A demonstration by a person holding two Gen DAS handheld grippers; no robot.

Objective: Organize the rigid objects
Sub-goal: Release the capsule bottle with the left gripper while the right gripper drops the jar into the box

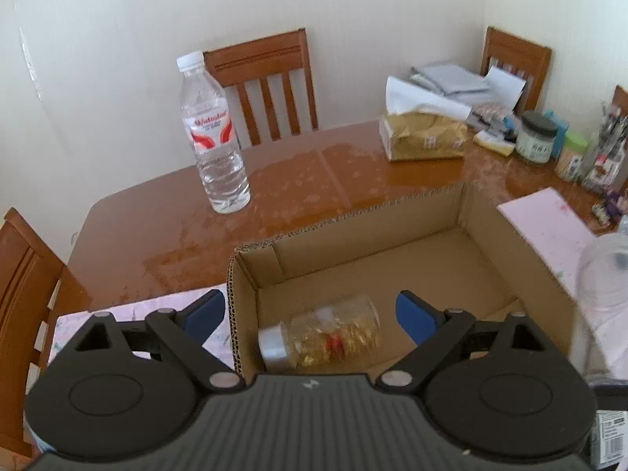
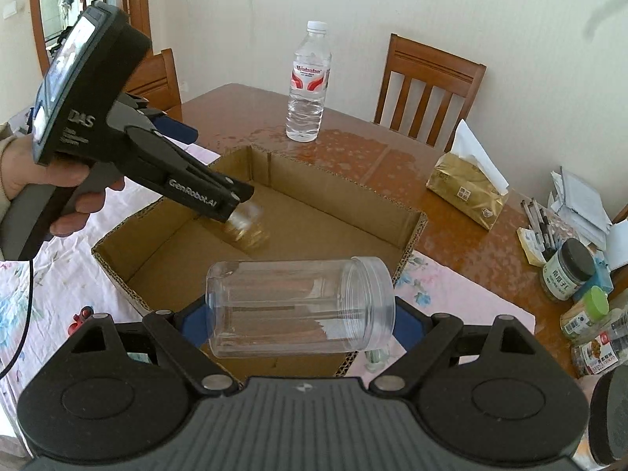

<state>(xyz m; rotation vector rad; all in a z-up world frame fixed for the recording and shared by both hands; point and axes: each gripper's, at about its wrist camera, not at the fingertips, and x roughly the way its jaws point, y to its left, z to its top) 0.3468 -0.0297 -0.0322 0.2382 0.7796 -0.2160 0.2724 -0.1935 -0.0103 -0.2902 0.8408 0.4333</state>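
Over the near edge of an open cardboard box, the right gripper is clamped on a clear empty jar held sideways. The left gripper hangs above the box with jaws spread wide, gripping nothing; a small silver-capped jar lies on the box floor below. Beyond the box, a water bottle stands upright on the wooden table.
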